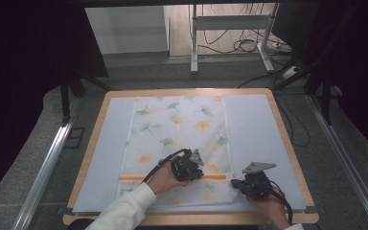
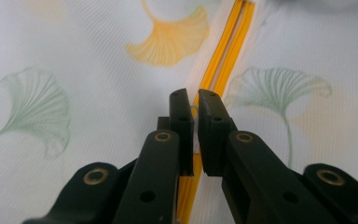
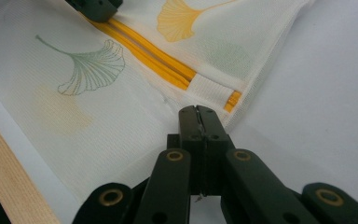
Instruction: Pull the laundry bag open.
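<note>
Orange zipper point(image 2: 223, 56) between nearly-closed left hand-held gripper point(image 2: 196, 100); pull unclear. Right hand-held gripper point(image 3: 198, 111) pinching mesh bag point(image 3: 121, 126).

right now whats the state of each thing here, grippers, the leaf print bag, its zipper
left gripper: nearly shut around the zipper pull, on the zipper line
right gripper: shut on the fabric near the zipper's end
leaf print bag: lying flat on the table
zipper: orange, looks closed along the stretch in view
table: covered by a pale sheet
</note>
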{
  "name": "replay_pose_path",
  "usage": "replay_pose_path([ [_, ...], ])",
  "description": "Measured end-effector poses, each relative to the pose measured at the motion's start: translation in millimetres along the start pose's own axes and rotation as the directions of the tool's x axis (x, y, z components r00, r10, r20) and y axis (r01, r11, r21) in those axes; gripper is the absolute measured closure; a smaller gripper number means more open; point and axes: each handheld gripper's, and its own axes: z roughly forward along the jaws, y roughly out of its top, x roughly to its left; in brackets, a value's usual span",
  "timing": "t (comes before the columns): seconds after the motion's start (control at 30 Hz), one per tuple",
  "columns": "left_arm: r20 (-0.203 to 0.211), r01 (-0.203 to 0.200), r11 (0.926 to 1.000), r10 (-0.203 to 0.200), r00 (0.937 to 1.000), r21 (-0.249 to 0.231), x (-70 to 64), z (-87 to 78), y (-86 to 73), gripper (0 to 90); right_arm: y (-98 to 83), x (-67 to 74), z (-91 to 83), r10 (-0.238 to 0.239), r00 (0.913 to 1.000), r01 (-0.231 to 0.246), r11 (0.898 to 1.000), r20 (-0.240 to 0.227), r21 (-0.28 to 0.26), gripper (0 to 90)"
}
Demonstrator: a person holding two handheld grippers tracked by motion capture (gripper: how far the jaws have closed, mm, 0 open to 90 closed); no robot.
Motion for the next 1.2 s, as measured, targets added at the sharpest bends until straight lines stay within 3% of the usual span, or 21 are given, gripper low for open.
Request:
replay_pose_path([
  [0.43,-0.019,0.038,0.9993,-0.038,0.9991,0.003,9.3,-16.5,-25.4,85.7,-0.1,0.0,0.0,0.000,1.0000,0.000,1.000,0.001,0.000,89.5],
  [0.93,-0.028,0.059,0.9982,-0.059,0.9979,0.007,11.4,-26.1,-39.5,85.7,-0.1,0.0,0.0,-0.005,1.0000,0.005,1.000,0.000,-0.001,89.5],
  [1.0,-0.052,0.054,0.9983,-0.053,0.9972,0.021,12.1,-27.8,-42.1,85.7,-0.1,0.0,-0.1,-0.005,1.0000,0.005,1.000,0.001,0.000,89.5],
  [1.2,-0.042,0.098,0.9951,-0.097,0.9944,0.011,19.1,-37.2,-57.6,85.7,-0.1,-0.2,-0.1,-0.005,1.0000,0.005,1.000,0.000,0.000,89.5],
])
